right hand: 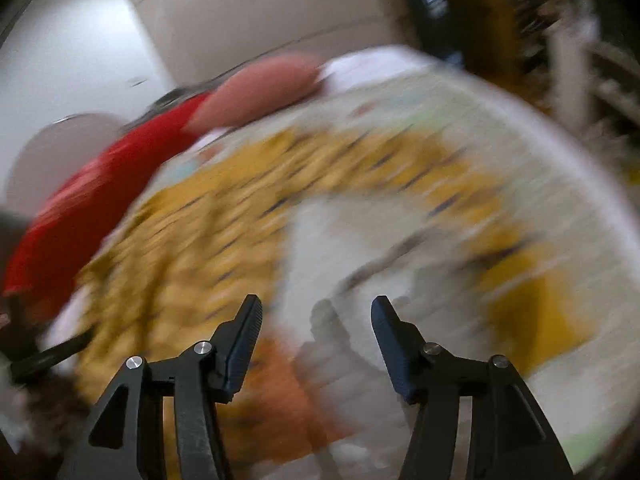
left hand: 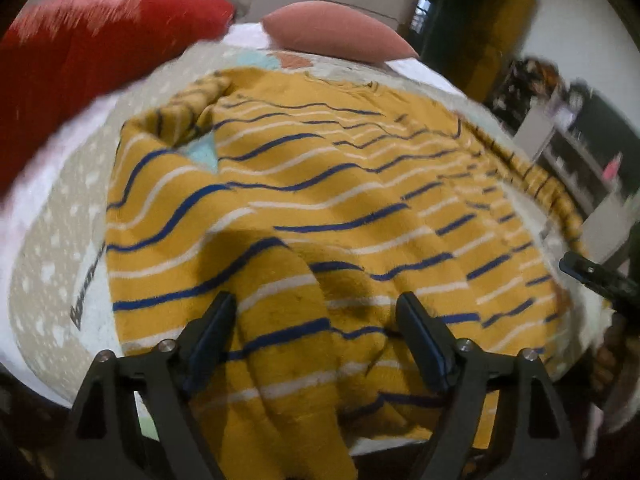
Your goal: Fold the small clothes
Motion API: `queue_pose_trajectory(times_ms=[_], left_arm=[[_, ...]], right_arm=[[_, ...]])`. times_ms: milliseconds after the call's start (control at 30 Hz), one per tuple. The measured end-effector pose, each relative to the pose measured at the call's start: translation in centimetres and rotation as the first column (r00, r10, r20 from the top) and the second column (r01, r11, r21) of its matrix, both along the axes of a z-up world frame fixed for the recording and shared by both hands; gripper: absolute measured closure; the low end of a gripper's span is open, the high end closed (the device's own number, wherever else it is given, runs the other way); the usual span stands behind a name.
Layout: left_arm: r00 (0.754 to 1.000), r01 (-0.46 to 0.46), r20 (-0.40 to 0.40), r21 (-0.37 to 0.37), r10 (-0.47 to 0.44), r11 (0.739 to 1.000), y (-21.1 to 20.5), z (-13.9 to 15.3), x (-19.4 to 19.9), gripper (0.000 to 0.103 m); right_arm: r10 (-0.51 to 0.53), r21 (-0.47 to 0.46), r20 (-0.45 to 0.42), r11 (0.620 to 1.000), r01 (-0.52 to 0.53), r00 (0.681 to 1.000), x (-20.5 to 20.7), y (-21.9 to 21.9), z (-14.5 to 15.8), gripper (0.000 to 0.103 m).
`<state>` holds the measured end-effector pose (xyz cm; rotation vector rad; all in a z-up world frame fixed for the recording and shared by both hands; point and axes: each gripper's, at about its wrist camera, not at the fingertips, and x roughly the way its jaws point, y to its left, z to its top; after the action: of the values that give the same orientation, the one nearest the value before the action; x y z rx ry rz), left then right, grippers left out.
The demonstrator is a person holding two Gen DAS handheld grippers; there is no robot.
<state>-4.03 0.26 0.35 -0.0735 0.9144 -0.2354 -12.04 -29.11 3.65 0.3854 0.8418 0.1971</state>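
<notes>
Left wrist view: striped sweater lies spread on bed, unfolded (sleeve bunched at 10 o'clock); both grippers' jaws apart, empty.

Blurred yellow striped garment on pale bedcover, right tool spread wide above.

Left gripper and right gripper — both spread wide.

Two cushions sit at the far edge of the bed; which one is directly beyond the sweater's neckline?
The pink cushion, plain and dusty pink, behind the yellow striped sweater's collar. The red cushion lies off to the left.
</notes>
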Motion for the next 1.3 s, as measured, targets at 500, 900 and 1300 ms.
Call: queue_pose_trajectory(times_ms=[500,900,1300], left_arm=[[0.981,-0.191,-0.024,0.068,0.193,0.979,7.8,1.9,-4.1,0.086],[0.957,-0.286,0.040,-0.029,0.287,0.958,10.7,3.3,-6.5,0.053],[0.970,-0.235,0.055,-0.036,0.237,0.971,8.3,3.6,-6.0,0.043]], right_arm=[[0.102,0.154,-0.061,0.984,-0.092,0.993,0.1,2.8,-3.0,0.088],[0.003,-0.006,-0.010,1.000,-0.003,1.000,-1.9,0.6,-1.0,0.073],[-0.152,-0.546,0.048,0.824,0.153,0.987,-0.8,-6.6,-0.6,0.035]])
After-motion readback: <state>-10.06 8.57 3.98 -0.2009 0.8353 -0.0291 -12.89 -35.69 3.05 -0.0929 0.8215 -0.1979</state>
